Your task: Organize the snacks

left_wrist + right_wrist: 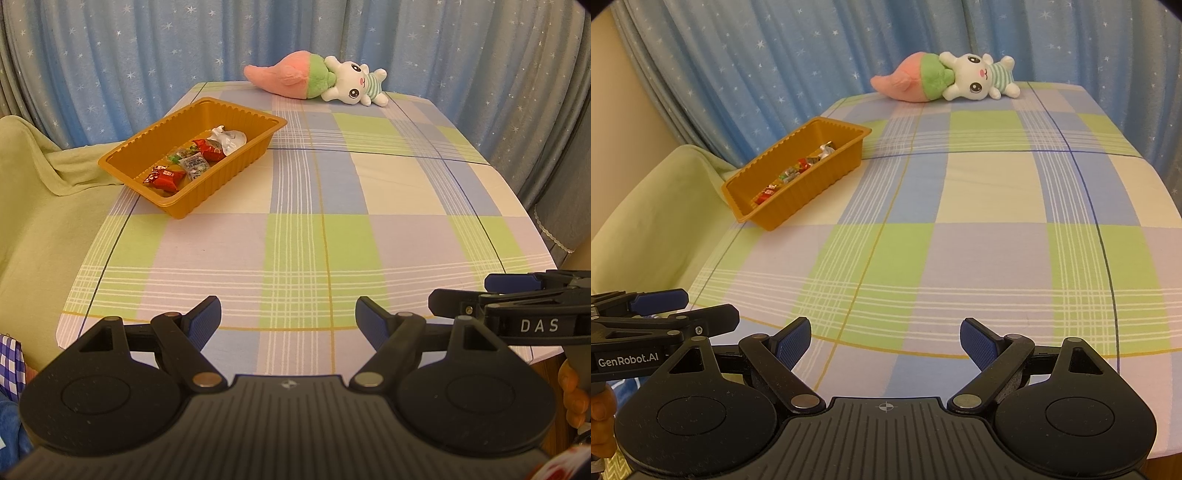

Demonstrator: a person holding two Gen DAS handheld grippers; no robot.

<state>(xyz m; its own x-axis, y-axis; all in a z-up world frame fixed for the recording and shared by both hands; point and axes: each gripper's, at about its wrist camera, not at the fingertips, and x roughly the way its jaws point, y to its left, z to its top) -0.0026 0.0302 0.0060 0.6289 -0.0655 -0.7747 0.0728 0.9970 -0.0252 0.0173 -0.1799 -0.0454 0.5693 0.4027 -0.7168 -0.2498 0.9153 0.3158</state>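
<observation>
Our left gripper [288,319] is matte black, with ribbed blue pads [205,317], round silver pivot pins and a small crosshair mark on its ridged body. Our right gripper [885,341] looks the same; white "DAS" lettering marks its side, "GenRobot.AI" the left one's.

A plush rabbit [355,87] is laid at the far edge of the plaid tablecloth [369,192], backed by starred blue curtains [147,48].
</observation>
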